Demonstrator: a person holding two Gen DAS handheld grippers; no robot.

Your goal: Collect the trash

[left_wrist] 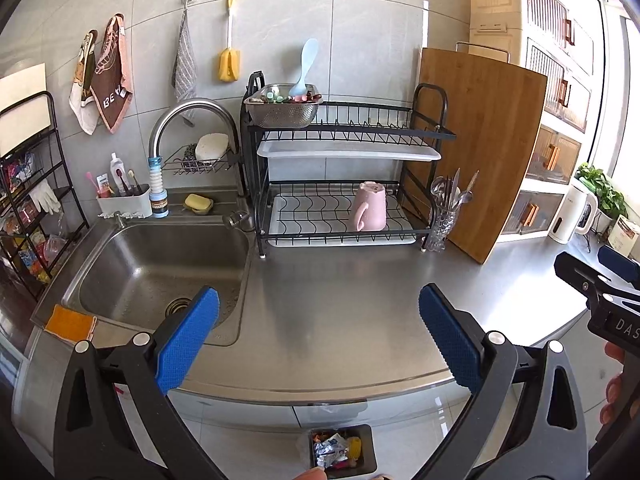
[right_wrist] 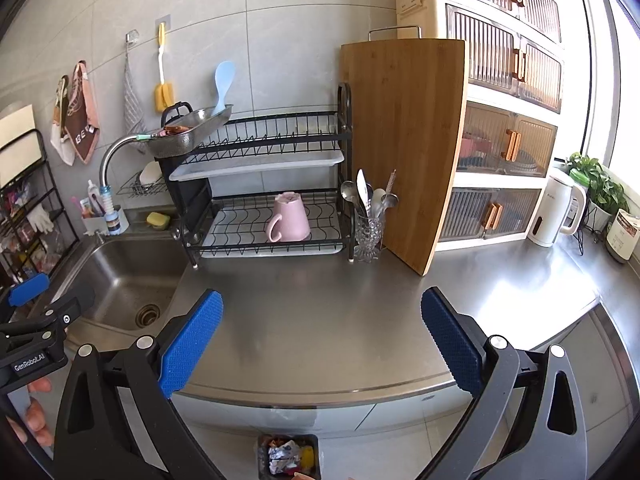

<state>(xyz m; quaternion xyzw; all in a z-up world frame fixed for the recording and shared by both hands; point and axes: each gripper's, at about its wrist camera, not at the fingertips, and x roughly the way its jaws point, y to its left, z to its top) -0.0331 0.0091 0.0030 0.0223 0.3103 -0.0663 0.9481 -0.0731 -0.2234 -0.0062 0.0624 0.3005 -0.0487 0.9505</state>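
Above the steel counter (left_wrist: 340, 300), both empty hand-held grippers, left (left_wrist: 319, 340) and right (right_wrist: 321, 340), gape wide; one reads "GenRobot.AI".

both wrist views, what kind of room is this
Most likely a home kitchen: a stainless steel sink with a curved tap, a black two-tier wire dish rack holding a pink mug, and a white electric kettle.

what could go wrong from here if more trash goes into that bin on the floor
The bin already looks heaped with wrappers, so another piece may slide off onto the floor. It also sits low, below the counter edge, so a drop from counter height could miss it. Both the left gripper and the right gripper are open and empty, and no loose trash shows on the counter.
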